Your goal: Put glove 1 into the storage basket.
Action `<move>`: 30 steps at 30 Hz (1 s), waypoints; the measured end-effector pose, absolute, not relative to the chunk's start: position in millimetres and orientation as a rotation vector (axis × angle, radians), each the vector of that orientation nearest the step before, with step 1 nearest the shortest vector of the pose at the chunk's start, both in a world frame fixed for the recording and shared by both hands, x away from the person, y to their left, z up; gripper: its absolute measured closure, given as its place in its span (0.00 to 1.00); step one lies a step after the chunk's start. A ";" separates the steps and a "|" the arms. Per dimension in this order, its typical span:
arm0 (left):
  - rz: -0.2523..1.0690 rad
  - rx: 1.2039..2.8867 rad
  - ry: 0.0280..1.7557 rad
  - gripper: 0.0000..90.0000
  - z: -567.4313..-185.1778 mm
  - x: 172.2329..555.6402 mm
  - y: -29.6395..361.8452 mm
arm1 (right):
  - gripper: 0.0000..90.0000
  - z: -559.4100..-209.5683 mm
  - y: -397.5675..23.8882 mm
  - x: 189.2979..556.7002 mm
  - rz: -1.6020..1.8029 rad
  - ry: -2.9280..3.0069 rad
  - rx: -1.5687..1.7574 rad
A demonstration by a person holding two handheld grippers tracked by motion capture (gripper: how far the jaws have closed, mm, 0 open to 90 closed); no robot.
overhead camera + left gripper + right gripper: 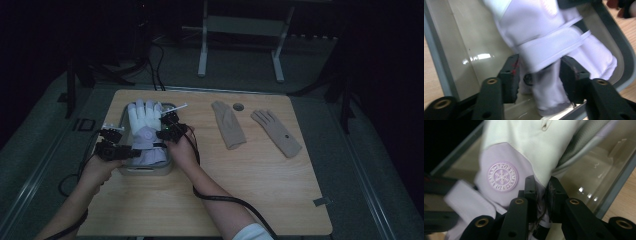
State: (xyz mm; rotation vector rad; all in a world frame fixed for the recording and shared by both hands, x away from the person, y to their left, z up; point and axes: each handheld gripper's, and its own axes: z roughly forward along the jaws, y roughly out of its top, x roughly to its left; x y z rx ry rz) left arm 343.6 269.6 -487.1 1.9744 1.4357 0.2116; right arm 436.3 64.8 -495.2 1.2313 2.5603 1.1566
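Note:
A white and lavender padded glove [145, 125] lies in a shallow grey tray [145, 171] at the table's left. My left gripper [131, 152] is at the glove's cuff end. In the left gripper view its jaws [539, 75] stand apart, open, with the strapped cuff [549, 47] between them inside the tray [439, 57]. My right gripper [167, 131] comes at the glove from its right side. In the right gripper view it [541, 187] is shut on the lavender edge of the glove [524, 142], just beside a round snowflake badge [502, 177].
Two beige gloves [228, 125] [276, 132] lie flat on the wooden table to the right, with a small round hole [238, 107] in the tabletop between them. The tray's rim [619, 185] runs close beside the right jaws. A metal stand's legs [202, 55] are beyond the table.

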 end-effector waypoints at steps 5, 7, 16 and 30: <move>0.271 1.949 1.416 0.59 -481.5 342.8 266.7 | 0.89 -497.6 65.1 437.6 1.144 2.572 1.242; 0.308 1.932 1.383 0.64 -478.8 343.1 263.4 | 0.89 -497.7 66.1 438.7 1.121 2.583 1.243; 0.438 1.997 1.349 0.87 -484.3 359.5 239.9 | 0.88 -503.5 66.3 442.0 1.071 2.614 1.257; 0.485 2.187 1.429 0.90 -496.3 386.7 220.5 | 0.85 -504.7 71.2 441.4 1.000 2.624 1.232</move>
